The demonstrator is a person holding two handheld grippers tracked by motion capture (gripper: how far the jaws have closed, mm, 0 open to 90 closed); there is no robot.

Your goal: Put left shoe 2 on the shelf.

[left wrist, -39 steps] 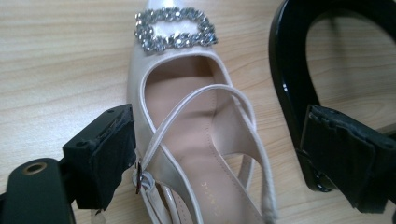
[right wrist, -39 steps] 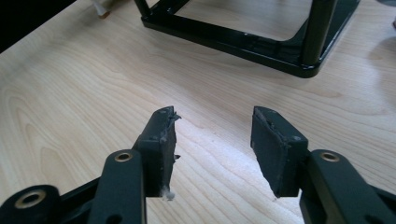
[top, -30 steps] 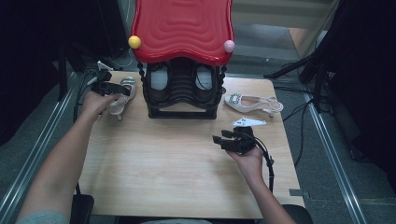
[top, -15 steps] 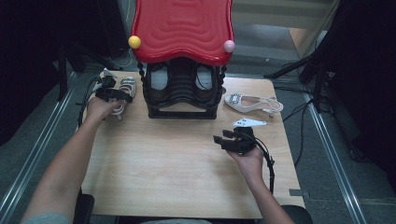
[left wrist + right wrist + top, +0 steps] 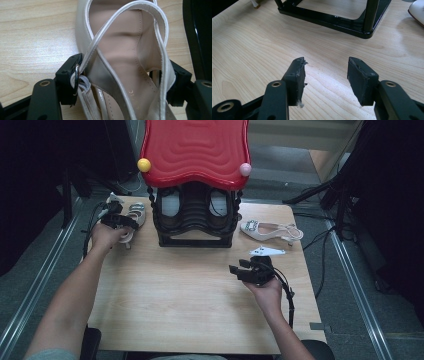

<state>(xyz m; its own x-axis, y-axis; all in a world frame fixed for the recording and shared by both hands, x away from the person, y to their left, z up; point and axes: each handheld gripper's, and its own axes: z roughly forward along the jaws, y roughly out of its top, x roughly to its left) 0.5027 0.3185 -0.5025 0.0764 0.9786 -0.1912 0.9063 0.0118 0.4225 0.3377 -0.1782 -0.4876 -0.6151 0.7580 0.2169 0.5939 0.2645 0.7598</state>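
My left gripper (image 5: 121,221) sits at the table's (image 5: 190,295) far left corner, right over the pale shoe (image 5: 134,216) that lies just beside the black rack (image 5: 195,222). In the left gripper view the shoe's (image 5: 125,65) heel end fills the gap between the jaws: the left pad (image 5: 68,80) is against the strap ring and side wall, the right pad (image 5: 178,82) against the other side wall. The jaws have just been closing in on it, and both pads look to be pressing the heel cup, so I read this as a grip just taken on the shoe, jaws still fairly wide because the heel cup is wide.

What matters for my next move is the shoe's long axis. It runs straight away from the left gripper, toe toward the far edge, heel toward me, roughly parallel to the rack's left side. So I hold it by the back end and the toe leads. I judge that a lift would let the toe droop unless the grip is firm.

My right gripper (image 5: 250,270) hovers near the table's right edge, jaws wide apart with nothing between them; in its own view I see bare wood between the pads (image 5: 295,75) and the rack's base frame (image 5: 332,21) ahead. The second shoe (image 5: 270,231) lies at the far right, closer to that hand.
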